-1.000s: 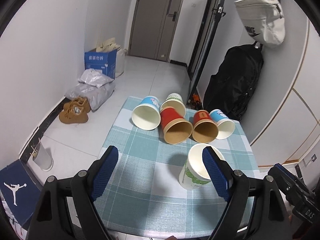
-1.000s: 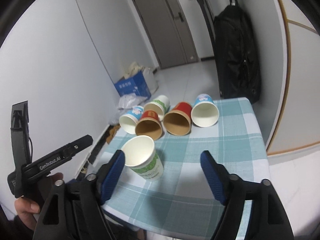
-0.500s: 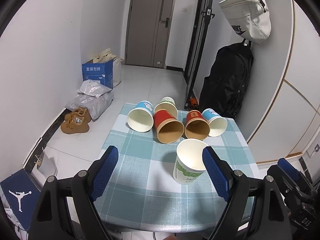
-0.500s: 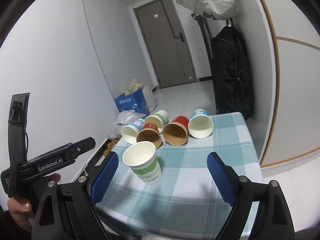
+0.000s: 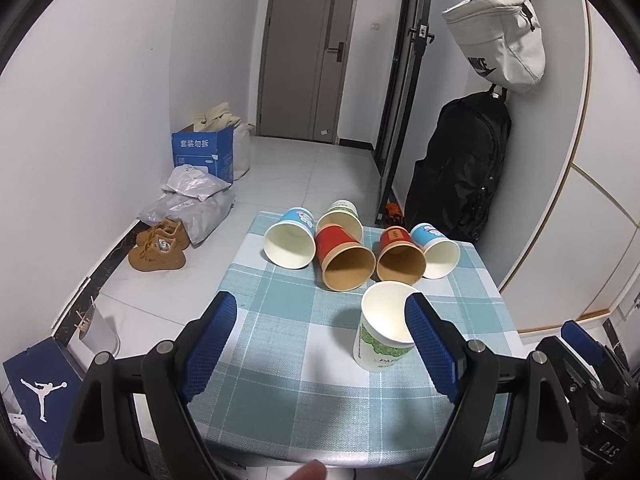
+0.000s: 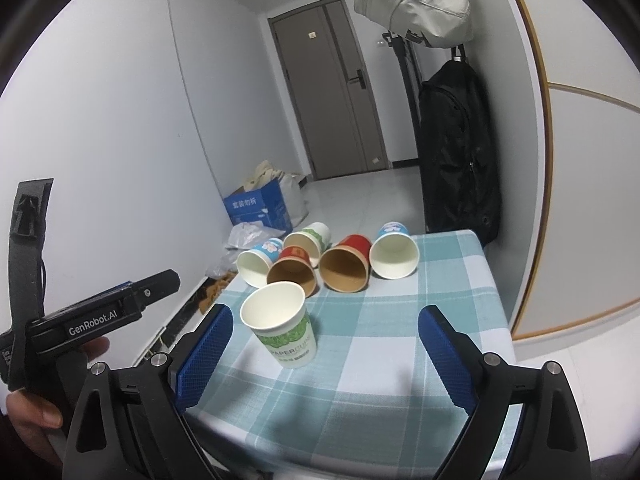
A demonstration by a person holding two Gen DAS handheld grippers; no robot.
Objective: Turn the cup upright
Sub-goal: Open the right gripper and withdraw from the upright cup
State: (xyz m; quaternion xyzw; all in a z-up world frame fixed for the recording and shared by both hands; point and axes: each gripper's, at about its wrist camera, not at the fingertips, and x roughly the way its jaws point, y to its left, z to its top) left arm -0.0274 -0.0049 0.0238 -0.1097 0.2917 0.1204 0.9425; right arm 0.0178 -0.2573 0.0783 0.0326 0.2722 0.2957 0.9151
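Note:
A white cup with green print (image 5: 382,330) (image 6: 284,330) stands upright near the front of the checked table (image 5: 280,360) (image 6: 400,340). Behind it several cups lie on their sides, mouths toward me: a blue-and-white one (image 5: 290,238), a green-and-white one (image 5: 340,216), two red ones (image 5: 344,260) (image 5: 400,256), and another blue-and-white one (image 5: 436,250). My left gripper (image 5: 324,354) is open and empty, held back above the front edge. My right gripper (image 6: 326,358) is open and empty, also held back. Neither touches a cup.
A black backpack (image 5: 460,168) and a hanging white bag (image 5: 500,44) are on the right wall. On the floor to the left are brown shoes (image 5: 158,246), grey bags (image 5: 192,200) and a blue box (image 5: 202,156).
Both grippers have pulled back and up from the table. The upright green-print cup stays where it stood, and looks farther from both grippers now.

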